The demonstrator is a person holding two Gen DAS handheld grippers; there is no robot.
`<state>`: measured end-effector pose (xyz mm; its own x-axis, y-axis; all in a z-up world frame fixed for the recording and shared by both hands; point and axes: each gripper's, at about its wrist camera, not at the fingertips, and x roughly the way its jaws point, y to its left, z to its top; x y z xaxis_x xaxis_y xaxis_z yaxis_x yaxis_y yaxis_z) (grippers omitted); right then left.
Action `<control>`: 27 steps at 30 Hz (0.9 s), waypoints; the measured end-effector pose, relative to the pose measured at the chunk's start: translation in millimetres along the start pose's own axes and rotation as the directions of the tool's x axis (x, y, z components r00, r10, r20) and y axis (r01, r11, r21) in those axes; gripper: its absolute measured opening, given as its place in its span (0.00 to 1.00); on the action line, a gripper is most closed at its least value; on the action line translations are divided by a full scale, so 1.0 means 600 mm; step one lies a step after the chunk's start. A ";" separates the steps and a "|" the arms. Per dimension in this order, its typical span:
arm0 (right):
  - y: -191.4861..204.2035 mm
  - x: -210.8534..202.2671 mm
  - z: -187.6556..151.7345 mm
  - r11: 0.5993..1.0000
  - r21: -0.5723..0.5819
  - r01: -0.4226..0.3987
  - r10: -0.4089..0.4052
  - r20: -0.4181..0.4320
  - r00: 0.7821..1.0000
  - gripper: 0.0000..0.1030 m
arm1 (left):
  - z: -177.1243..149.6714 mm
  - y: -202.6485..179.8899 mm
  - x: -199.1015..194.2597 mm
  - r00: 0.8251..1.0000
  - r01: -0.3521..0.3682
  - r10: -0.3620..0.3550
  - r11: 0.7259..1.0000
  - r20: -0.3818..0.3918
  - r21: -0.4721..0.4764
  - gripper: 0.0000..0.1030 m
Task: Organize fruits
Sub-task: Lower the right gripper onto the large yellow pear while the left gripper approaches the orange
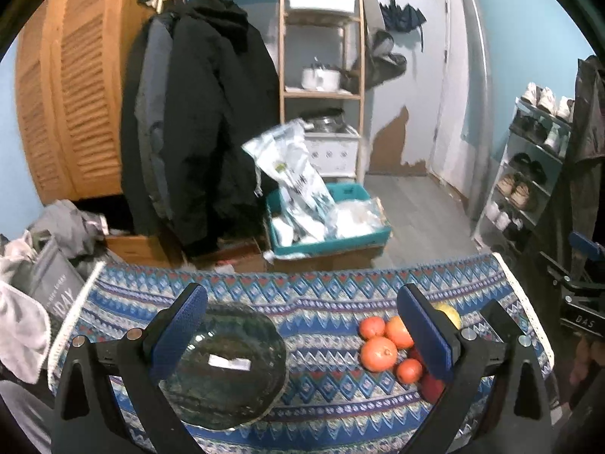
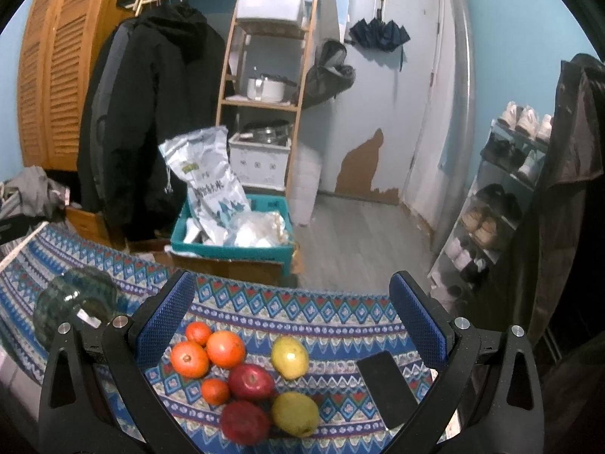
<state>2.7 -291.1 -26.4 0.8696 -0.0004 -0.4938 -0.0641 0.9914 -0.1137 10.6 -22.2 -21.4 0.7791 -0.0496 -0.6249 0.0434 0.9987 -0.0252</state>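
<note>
I see a tablecloth (image 2: 302, 314) in blue, red and white zigzag-and-diamond bands. On it sit four oranges (image 2: 225, 349) — bright orange — two deep red apples (image 2: 250, 381) and two yellow-green pears (image 2: 289, 356). The glass bowl (image 1: 227, 367) is dark green, the phone (image 2: 386, 389) black — my gripper pads (image 2: 165, 321) blue.

Black forked tongs (image 2: 291, 316), blue textured pads (image 2: 166, 317), silver screws
</note>
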 end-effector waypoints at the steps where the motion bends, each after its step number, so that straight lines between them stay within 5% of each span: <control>1: -0.003 0.004 -0.004 1.000 0.003 -0.002 0.002 -0.011 1.000 0.98 | -0.005 -0.007 0.010 1.000 0.003 -0.003 1.000 -0.019 0.007 0.98; 13: -0.020 0.063 -0.053 1.000 0.005 0.009 -0.008 -0.181 0.983 0.98 | -0.046 -0.043 0.093 0.978 0.074 -0.062 0.996 -0.199 0.051 0.98; 27: -0.042 0.157 -0.149 0.998 0.058 0.005 0.020 -0.421 0.907 0.98 | -0.113 -0.078 0.199 0.940 0.067 -0.025 0.991 -0.341 0.112 0.98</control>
<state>42.7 -327.9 -146.9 0.5814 -0.0352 -0.8129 -0.0312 0.9974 -0.0655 58.9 -74.2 -147.6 0.5178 -0.0689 -0.8527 0.1649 0.9861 0.0205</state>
